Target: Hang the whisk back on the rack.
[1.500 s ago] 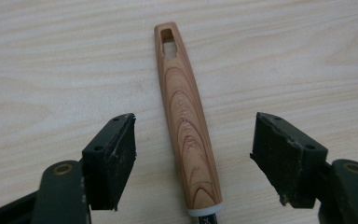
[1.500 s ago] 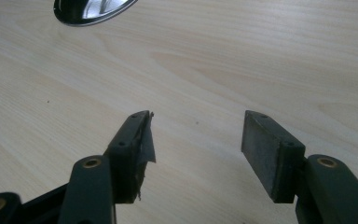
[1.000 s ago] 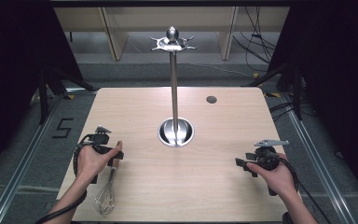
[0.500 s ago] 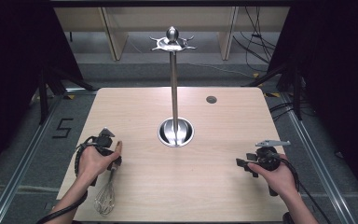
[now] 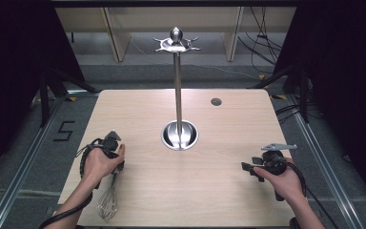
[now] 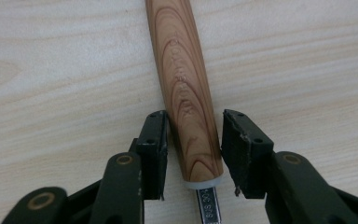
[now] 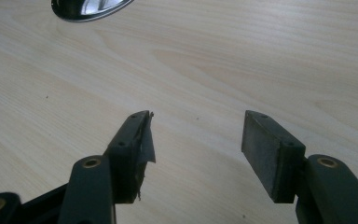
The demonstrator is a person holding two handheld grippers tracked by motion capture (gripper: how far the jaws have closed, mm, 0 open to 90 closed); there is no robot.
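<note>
Left gripper point(image 6: 191, 154) jaws straddle the whisk handle point(image 6: 186, 93), not yet pinching; we close squarely near its base, right gripper point(image 7: 196, 154) spread idle.

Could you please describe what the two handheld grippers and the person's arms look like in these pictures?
Both grippers are black. The left gripper has two jointed jaws with brass-coloured pivot pins and flat dark pads fixed by small screws; a black cable loops from it. The right gripper is built alike, with a torn pad edge on one jaw, and carries a grey three-cornered plate. The forearms are bare, with no sleeves visible.
</note>
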